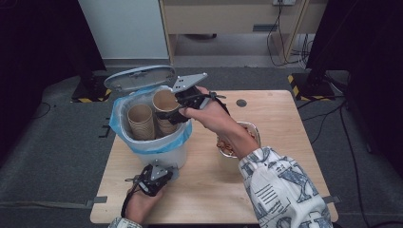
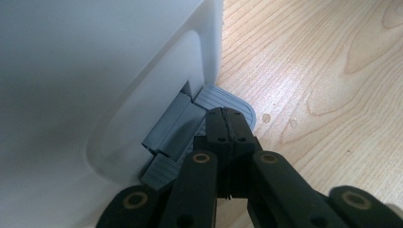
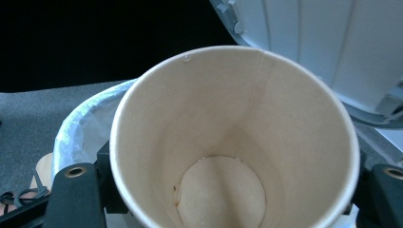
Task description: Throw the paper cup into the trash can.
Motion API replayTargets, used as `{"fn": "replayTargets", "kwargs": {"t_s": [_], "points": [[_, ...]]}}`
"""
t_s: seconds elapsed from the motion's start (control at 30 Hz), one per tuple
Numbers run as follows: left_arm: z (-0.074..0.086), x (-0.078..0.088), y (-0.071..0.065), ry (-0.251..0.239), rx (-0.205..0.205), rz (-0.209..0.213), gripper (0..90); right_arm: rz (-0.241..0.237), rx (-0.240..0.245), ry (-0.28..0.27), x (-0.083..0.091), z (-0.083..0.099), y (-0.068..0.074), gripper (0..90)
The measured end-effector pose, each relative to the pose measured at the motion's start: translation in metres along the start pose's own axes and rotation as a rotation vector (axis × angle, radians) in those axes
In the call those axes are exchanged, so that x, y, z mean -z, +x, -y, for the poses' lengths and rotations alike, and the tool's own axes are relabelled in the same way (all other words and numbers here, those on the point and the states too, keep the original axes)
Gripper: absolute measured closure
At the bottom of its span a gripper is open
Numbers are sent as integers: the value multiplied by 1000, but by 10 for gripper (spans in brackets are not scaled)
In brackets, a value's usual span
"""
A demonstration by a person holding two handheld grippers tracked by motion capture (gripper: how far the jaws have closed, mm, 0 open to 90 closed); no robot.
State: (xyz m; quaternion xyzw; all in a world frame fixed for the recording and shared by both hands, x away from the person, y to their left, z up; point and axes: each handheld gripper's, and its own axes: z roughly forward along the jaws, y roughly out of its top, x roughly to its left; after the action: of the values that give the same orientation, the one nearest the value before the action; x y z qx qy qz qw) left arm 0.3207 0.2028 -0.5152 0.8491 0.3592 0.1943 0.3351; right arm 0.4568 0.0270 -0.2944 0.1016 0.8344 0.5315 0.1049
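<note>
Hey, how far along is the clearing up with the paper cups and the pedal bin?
Done: one paper cup already stands inside the white bin, whose lid is up. In hand: the left gripper, shut, presses the grey pedal, while the right gripper holds a second cup over the bin's opening. Left: letting that cup go, then probably the bowl of scraps on the table.

An empty brown paper cup (image 1: 164, 105) is held upright, mouth up, over the open white pedal bin (image 1: 161, 151).

Bin (image 1: 161, 152) on tabletop (image 1: 275, 190), left side; 2 cups in it, left cup (image 1: 140, 121) beside right cup (image 1: 165, 105); bowl (image 1: 252, 130) right of bin.
</note>
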Motion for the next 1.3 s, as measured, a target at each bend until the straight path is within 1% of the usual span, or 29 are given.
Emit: {"fn": "replayTargets", "kwargs": {"t_s": [0.37, 0.4, 0.5, 0.53, 0.63, 0.7, 0.87, 1.1, 1.3], "points": [[0, 0, 0, 1, 0, 1, 899, -20, 1, 29, -13, 5, 4, 246], [0, 0, 0, 1, 0, 1, 899, -22, -4, 32, -14, 5, 5, 229], [0, 0, 0, 1, 0, 1, 899, -38, -28, 49, -19, 6, 7, 123], [0, 0, 0, 1, 0, 1, 899, -41, -37, 53, -20, 7, 8, 118], [0, 0, 0, 1, 0, 1, 899, -27, -42, 52, -20, 9, 7, 113], [0, 0, 0, 1, -1, 2, 899, -21, -59, 47, -18, 11, 5, 113], [0, 0, 0, 1, 0, 1, 899, -6, -77, 48, -13, 15, 1, 113], [0, 0, 0, 1, -1, 0, 899, 22, -90, 35, -1, 17, -4, 103], [0, 0, 0, 1, -1, 1, 898, 51, -106, 30, 12, 22, -11, 91]]}}
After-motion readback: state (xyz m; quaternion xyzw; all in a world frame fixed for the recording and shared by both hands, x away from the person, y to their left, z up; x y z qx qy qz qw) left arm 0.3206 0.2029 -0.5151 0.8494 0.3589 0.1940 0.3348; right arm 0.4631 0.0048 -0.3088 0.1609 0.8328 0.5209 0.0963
